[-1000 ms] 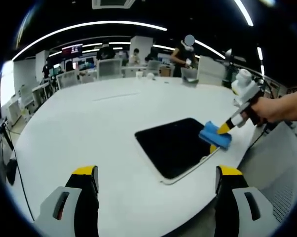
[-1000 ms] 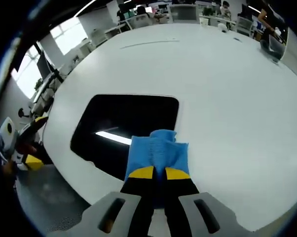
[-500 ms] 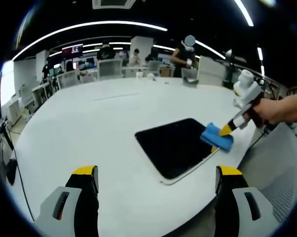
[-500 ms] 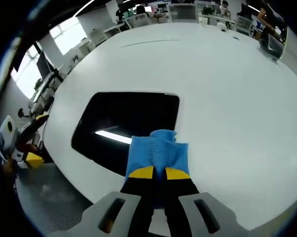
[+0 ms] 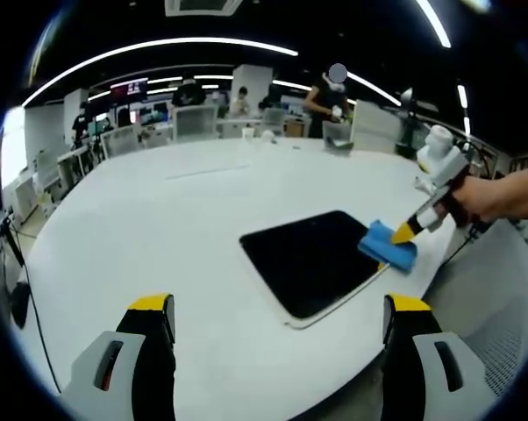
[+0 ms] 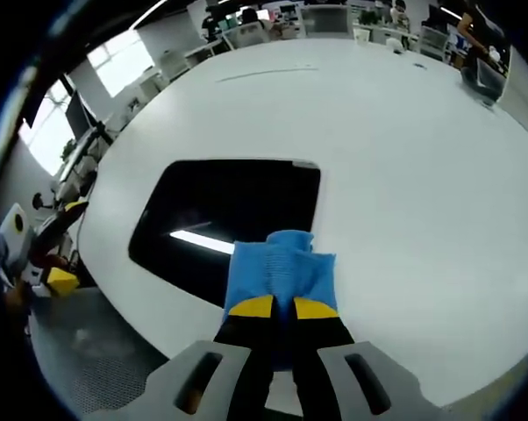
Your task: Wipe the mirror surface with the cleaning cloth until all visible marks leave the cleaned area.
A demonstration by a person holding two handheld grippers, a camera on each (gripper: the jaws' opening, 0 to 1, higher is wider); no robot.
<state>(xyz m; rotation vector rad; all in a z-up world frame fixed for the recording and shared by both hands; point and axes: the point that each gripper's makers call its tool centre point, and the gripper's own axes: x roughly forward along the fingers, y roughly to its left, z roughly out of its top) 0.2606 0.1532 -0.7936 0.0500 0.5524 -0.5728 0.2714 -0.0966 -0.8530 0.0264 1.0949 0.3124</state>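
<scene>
Left gripper view: the left gripper (image 5: 280, 326) is held above the table (image 5: 159, 228), jaws wide apart with nothing between them. The mirror (image 5: 314, 260) lies near the table's edge; its far corner is covered by the cloth (image 5: 387, 246), pinched by the right gripper (image 5: 405, 231).

Right gripper view: the right gripper (image 6: 283, 308) is clamped on the cloth (image 6: 280, 272), which rests on the mirror (image 6: 224, 219). Marks on the dark glass cannot be made out.

The mirror (image 5: 312, 260) lay flat on the tabletop (image 5: 185, 228), near its edge. The cleaning cloth (image 6: 280, 270) rested on the mirror's corner, partly over the tabletop, pinched in the right tongs (image 6: 279, 308). Chairs (image 5: 194, 121) stood behind the tabletop.
</scene>
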